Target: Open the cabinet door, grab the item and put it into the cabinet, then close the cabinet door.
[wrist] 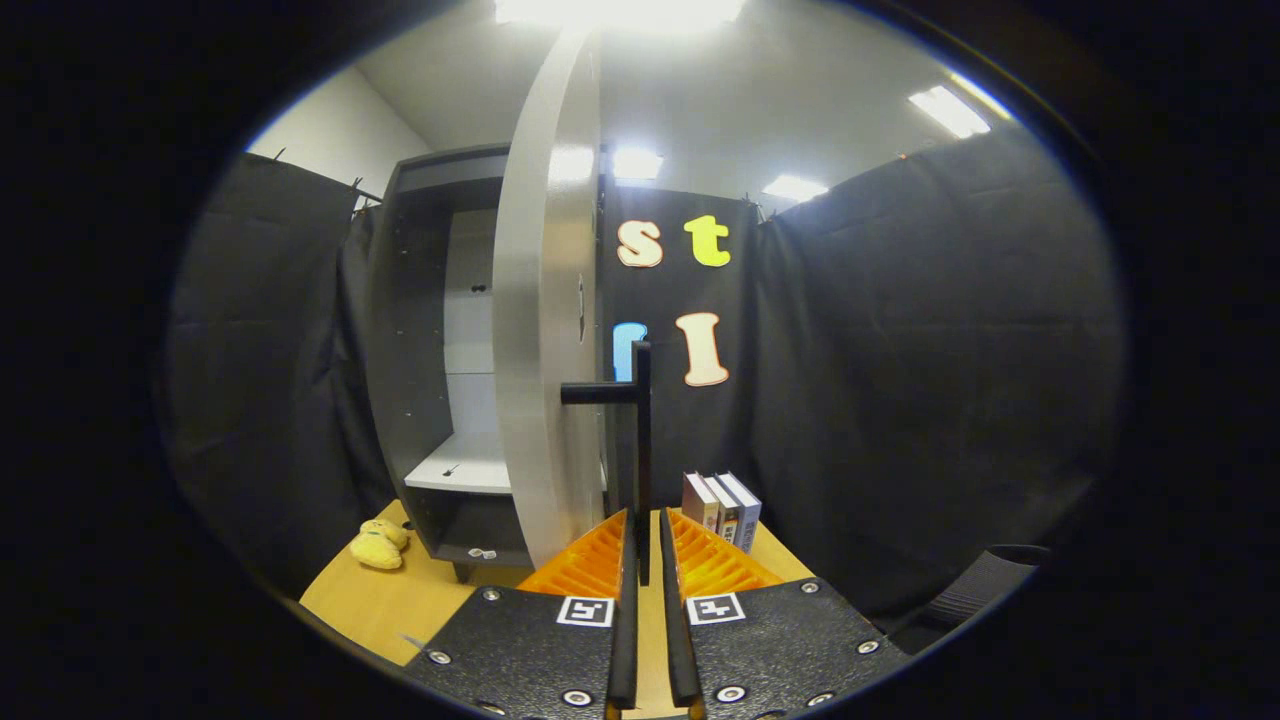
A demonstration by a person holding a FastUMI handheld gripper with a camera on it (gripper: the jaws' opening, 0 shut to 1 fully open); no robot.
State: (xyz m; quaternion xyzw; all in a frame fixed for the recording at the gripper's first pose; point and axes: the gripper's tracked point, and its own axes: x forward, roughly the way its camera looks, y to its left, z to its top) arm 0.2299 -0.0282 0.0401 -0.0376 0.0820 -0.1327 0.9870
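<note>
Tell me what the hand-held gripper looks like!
The hand-held gripper has two long, thin fingers side by side, each backed by a ribbed, wedge-shaped piece. Behind them sit two flat black plates with a speckled surface, held by shiny round screws. Each plate carries a small square black-and-white marker near the fingers.

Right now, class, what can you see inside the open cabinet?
Inside the cabinet a pale shelf shows, apparently bare, with a white back panel above. The open door covers the right part of the inside. The gripper is closed around the door's handle.
</note>
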